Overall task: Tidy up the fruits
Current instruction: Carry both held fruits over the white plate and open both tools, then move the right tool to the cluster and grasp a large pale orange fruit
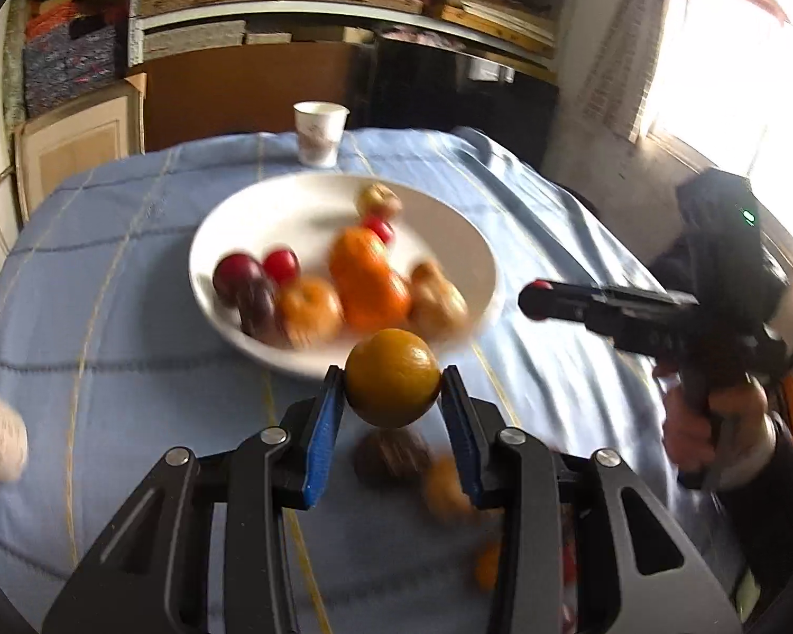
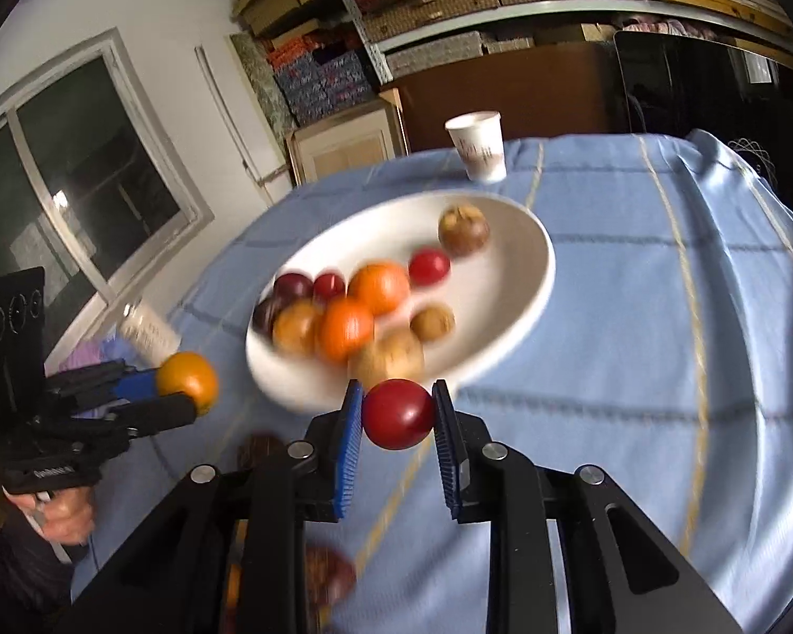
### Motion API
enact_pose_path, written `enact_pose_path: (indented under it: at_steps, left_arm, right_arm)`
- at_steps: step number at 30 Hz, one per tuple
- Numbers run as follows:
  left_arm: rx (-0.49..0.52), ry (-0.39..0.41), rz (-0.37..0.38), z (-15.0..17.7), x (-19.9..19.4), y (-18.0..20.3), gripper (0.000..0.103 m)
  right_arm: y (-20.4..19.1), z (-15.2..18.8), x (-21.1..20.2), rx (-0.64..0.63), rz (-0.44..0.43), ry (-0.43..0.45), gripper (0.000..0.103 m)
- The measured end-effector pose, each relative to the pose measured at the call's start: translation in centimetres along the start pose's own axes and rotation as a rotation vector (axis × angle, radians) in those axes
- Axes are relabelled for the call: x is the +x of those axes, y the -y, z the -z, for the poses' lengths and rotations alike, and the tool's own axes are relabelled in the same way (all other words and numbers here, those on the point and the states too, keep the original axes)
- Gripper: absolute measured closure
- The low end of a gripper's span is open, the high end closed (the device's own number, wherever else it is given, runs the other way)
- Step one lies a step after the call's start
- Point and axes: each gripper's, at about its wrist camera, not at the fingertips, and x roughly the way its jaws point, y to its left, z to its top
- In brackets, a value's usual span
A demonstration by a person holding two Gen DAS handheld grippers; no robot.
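A white bowl (image 1: 269, 216) (image 2: 507, 285) sits mid-table and holds several fruits: oranges, red and dark plums, brownish fruits. My left gripper (image 1: 392, 385) is shut on an orange (image 1: 392, 376), held above the cloth just short of the bowl's near rim; it also shows in the right wrist view (image 2: 187, 378). My right gripper (image 2: 398, 412) is shut on a red fruit (image 2: 398, 413), held near the bowl's near rim; in the left wrist view its tip (image 1: 536, 300) is right of the bowl. Loose fruits (image 1: 394, 455) (image 2: 330, 573) lie on the cloth under the grippers.
A blue checked tablecloth (image 1: 132, 317) covers the table. A white paper cup (image 1: 320, 132) (image 2: 478, 150) stands behind the bowl. A second cup (image 2: 148, 335) lies at the left. Shelves with boxes stand behind; a bright window (image 1: 740, 79) is at the right.
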Motion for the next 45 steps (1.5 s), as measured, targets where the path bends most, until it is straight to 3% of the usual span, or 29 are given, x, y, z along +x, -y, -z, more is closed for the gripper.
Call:
enact_pose_path:
  at_steps: [6, 7, 8, 9, 11, 15, 18, 23, 26, 30, 35, 45]
  left_arm:
    - [0.027, 0.002, -0.081, -2.6, 3.3, -0.5, 0.066]
    - [0.031, 0.000, -0.095, -2.7, 3.5, -0.5, 0.066]
    - [0.029, -0.003, -0.102, -2.9, 3.7, -0.5, 0.057]
    - [0.024, 0.003, -0.101, -3.0, 3.6, -0.5, 0.036]
    - [0.006, 0.068, -0.119, -2.8, 2.2, -0.4, 0.016]
    - [0.007, 0.126, -0.130, -2.2, -0.8, 0.1, 0.006]
    - [-0.041, 0.148, -0.133, -0.3, -2.4, -0.1, 0.005]
    - [-0.109, 0.067, -0.122, 4.0, -2.1, -0.5, 0.005]
    - [-0.090, 0.026, -0.100, 5.7, -2.5, 0.0, 0.005]
    - [-0.056, 0.068, -0.129, 7.6, -4.3, 1.0, 0.005]
    - [-0.017, 0.072, -0.195, 9.0, -5.0, 1.6, 0.005]
    - [-0.070, 0.014, -0.173, 9.2, -4.4, 0.5, 0.005]
  right_arm:
    - [0.3, -2.5, 3.1, 0.023, -0.013, 0.013, 0.074]
    - [0.3, -2.6, 3.3, 0.025, -0.012, 0.013, 0.070]
    - [0.4, -2.7, 3.4, 0.031, -0.013, 0.016, 0.068]
    - [0.4, -2.7, 3.2, 0.038, -0.010, 0.020, 0.065]
    - [0.3, -2.7, 2.6, 0.039, -0.015, 0.024, 0.065]
    - [-0.8, -1.9, -0.2, -0.010, -0.016, 0.051, 0.060]
    - [-1.4, -0.3, -1.7, -0.033, 0.008, 0.060, 0.055]
    - [-1.9, 3.9, -2.9, -0.039, -0.026, -0.016, 0.054]
    - [-3.1, 6.2, -4.0, -0.117, -0.039, -0.062, 0.054]
    - [-4.7, 8.7, -5.6, -0.233, 0.013, -0.062, 0.054]
    - [-5.5, 10.2, -7.0, -0.259, -0.042, -0.079, 0.047]
    - [-6.7, 11.9, -5.8, -0.352, 0.025, -0.161, 0.045]
